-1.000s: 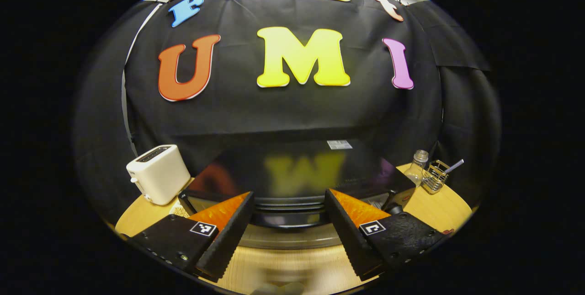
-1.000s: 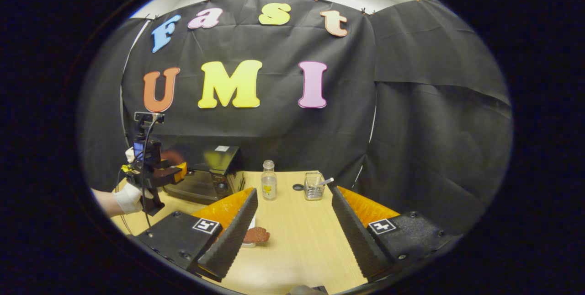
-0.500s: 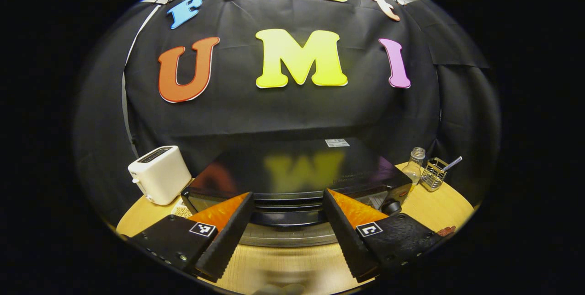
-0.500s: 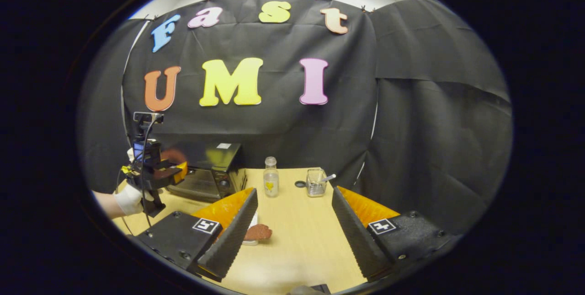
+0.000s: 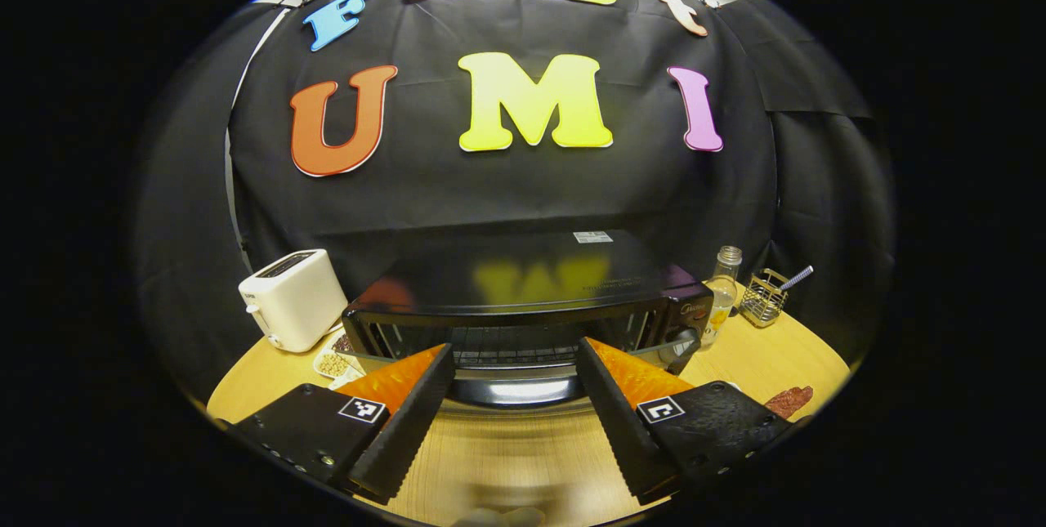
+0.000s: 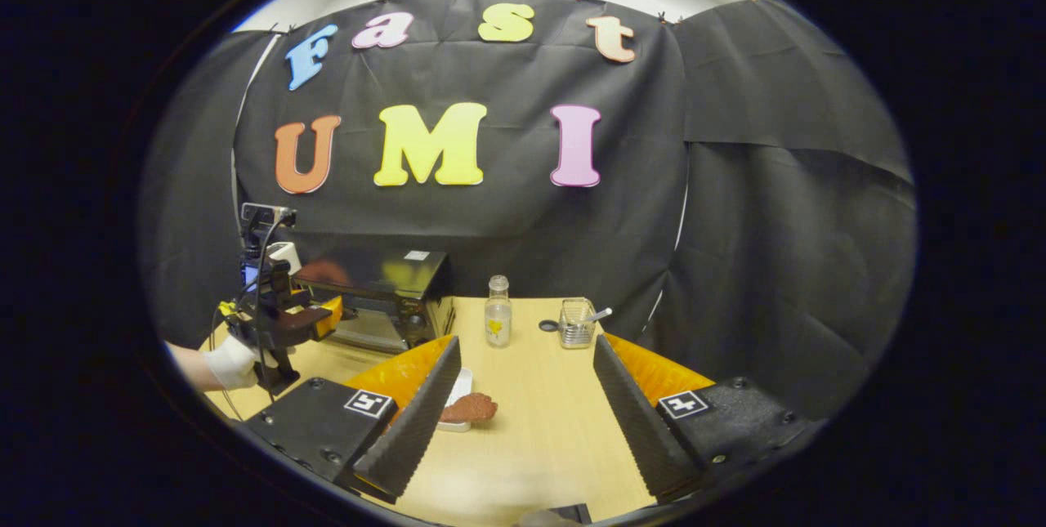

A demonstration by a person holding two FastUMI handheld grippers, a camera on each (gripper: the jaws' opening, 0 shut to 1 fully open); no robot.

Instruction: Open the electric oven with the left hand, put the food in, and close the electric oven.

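Ahead of my left claw (image 5: pixel 513 413), fingers apart, electric oven (image 5: pixel 523 298) with door tipped partly down. Right claw (image 6: pixel 527 408) spread too, empty; food (image 6: pixel 469 408) on table (image 6: pixel 539 429) between its fingers.

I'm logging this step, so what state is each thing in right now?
electric oven: door part open, rack showing.
left gripper: open, at the door's top edge.
right gripper: open, holding nothing.
food: on a small white plate on the table.
glass bottle: upright.
toaster: slots empty.
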